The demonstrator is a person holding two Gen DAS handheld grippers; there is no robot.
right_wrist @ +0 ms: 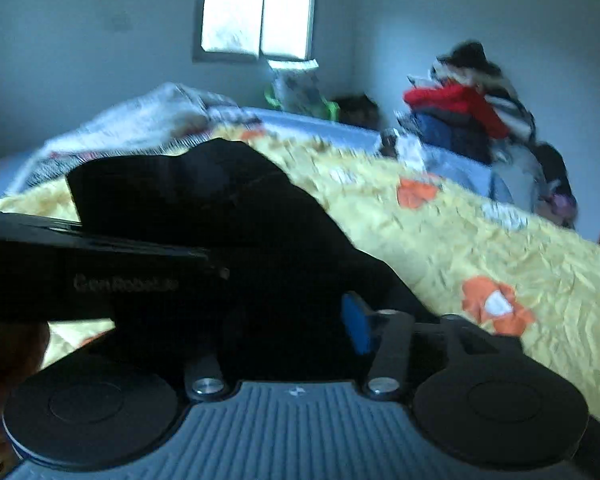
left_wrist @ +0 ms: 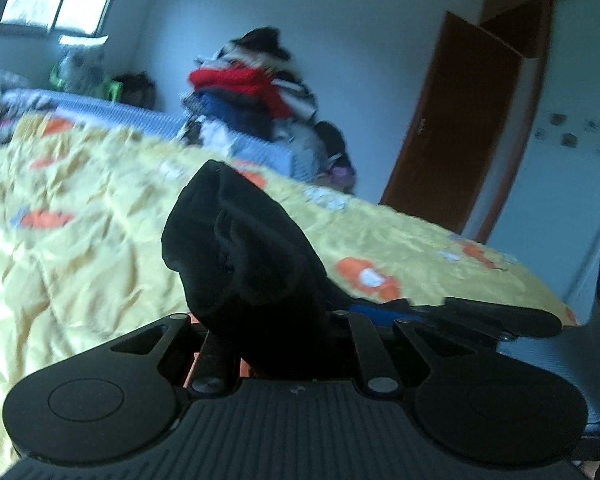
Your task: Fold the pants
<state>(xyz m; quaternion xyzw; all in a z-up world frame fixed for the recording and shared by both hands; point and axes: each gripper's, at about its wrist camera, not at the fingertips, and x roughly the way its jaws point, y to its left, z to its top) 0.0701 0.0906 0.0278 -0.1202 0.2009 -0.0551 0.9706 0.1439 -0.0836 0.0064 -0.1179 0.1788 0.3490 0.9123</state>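
Up close, the left gripper (left_wrist: 260, 320) is clamped tight on a bunch of black pants (left_wrist: 236, 248); the right gripper (right_wrist: 300, 320) has pants between its part-closed jaws above the yellow bedspread (right_wrist: 480, 248). Farther off, a clothes pile (left_wrist: 252, 92).

Each gripper is matte black: a ribbed plate at the rear, flanked by two round discs with a recessed circle, and flat linkage bars pinned by silver screws. The left gripper (left_wrist: 260, 312) shows orange behind its left bars. The right gripper (right_wrist: 300, 320) has a blue pad (right_wrist: 356, 328) on one finger.
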